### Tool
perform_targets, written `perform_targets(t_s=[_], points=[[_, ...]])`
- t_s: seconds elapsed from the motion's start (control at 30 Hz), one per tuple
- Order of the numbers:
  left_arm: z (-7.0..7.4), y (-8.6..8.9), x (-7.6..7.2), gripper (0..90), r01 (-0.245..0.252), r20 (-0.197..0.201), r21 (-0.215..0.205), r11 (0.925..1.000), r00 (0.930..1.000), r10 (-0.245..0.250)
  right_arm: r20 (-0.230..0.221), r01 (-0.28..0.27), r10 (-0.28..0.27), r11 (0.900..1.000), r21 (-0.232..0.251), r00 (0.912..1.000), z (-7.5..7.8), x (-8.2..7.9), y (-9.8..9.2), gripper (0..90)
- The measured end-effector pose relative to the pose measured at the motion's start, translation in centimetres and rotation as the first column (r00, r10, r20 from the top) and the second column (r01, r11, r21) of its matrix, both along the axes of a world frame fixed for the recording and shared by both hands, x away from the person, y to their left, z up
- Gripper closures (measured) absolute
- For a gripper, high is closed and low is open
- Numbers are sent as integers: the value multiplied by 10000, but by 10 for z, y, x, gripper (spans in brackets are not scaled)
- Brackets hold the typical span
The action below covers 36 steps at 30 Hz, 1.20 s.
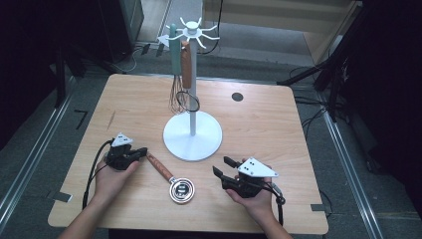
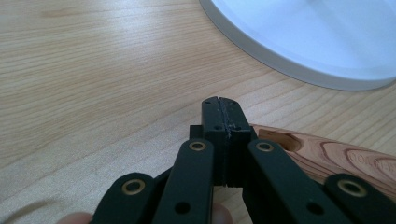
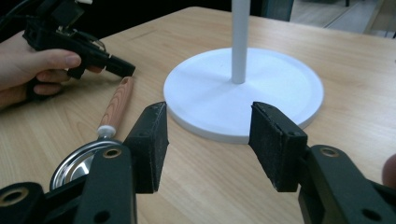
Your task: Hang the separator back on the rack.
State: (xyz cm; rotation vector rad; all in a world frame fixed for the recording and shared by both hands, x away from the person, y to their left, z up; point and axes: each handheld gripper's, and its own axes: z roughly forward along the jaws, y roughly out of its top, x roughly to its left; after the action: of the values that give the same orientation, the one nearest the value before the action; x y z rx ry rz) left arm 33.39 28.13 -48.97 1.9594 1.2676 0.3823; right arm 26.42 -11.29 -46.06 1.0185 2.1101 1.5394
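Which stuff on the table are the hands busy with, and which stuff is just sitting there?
Busy with:
- wooden-handled strainer, lying flat
- left gripper, shut, at the tip of its handle
- right gripper, open, nothing between the jaws
- white rack, likely where it gets hung

Just there:
- whisk and brown-handled utensil, already hanging
- table

I sit at a light wooden table (image 1: 268,129) with rounded corners and a pale grain running across it. At about one o'clock on its top there is a small dark round cap (image 1: 237,96). Around the table the floor (image 1: 348,199) is grey carpet, with metal rails (image 1: 30,164) running along it at nine and three o'clock. Black cables (image 1: 311,117) trail over the carpet at two o'clock, beside dark stand legs (image 1: 331,79). At twelve o'clock a lighter strip of floor (image 1: 259,37) catches the light; the far corners at ten and two o'clock lie in deep shadow.
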Motion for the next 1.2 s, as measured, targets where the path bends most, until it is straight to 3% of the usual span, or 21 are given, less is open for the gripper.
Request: perform_targets(t_s=[0.1,0.27,0.37,0.47,0.63,0.83,1.1,1.2], points=[[0,0,-1,900,-2,9,-28,10000,10000,2,-192,-216,211,9994,-257,9996,-6,0,11,597],[0,-1,-1,900,54,-14,-35,10000,10000,-54,-477,-1226,1207,9917,-382,9915,-14,-3,29,766],[0,-1,-1,900,86,-36,-70,9999,10000,-86,-778,-1675,1627,9841,-590,9836,-20,-5,39,832],[0,-1,-1,900,86,-45,-113,9999,10000,-86,-1155,-2265,2166,9707,-803,9694,-25,-7,51,888],[-1,0,-2,900,140,-106,-243,9996,9998,-143,-1568,-2853,2671,9523,-1082,9508,-31,-11,68,900],[-1,-1,-5,900,311,-142,-272,9991,9994,-315,-1964,-3416,3053,9204,-1903,9318,-40,-14,85,900],[-1,-5,-5,900,351,-176,-374,9987,9992,-357,-2221,-3314,2853,9199,-2095,9323,-41,-9,79,900],[-1,-6,-5,900,376,-236,-497,9981,9990,-388,-2243,-3415,2932,9135,-2210,9294,-40,-8,75,900]])
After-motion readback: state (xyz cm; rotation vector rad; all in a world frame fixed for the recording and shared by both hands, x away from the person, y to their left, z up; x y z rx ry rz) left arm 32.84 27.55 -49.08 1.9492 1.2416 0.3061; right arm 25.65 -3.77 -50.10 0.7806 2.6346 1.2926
